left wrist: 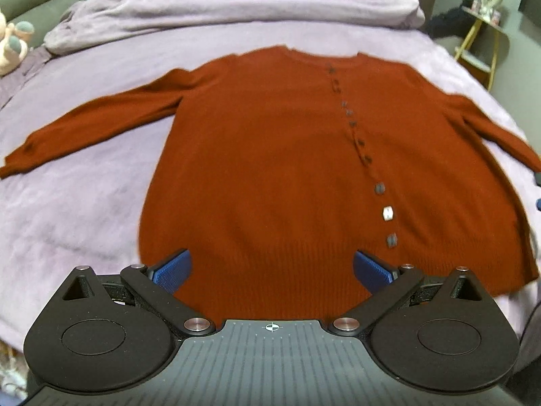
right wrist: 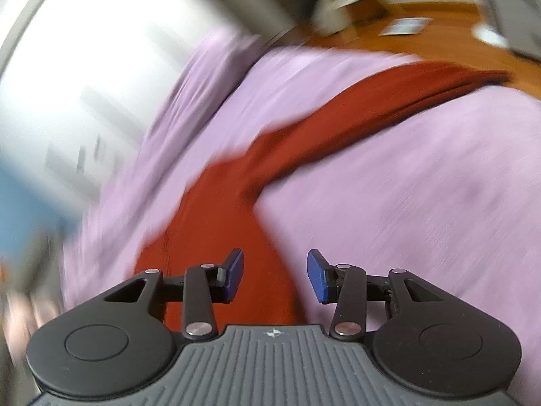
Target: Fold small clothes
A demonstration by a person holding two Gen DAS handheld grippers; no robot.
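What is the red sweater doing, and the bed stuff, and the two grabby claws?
Cardigan: spread flat, buttoned, sleeves out, not yet folded.
Right sleeve: lying on the bed, in front of the right gripper.
Blanket: bunched at the bed's far end.
Left gripper: open, above the hem.
Right gripper: open, holding nothing.

The left wrist view is aimed steeply down over the hem of the rust-red knitted cardigan point(left wrist: 270, 169), neckline at 12 o'clock. The blurred right wrist view is held low beside one sleeve point(right wrist: 236, 203), running toward 2 o'clock. The lilac fleece bedspread point(left wrist: 84, 220) is shared.
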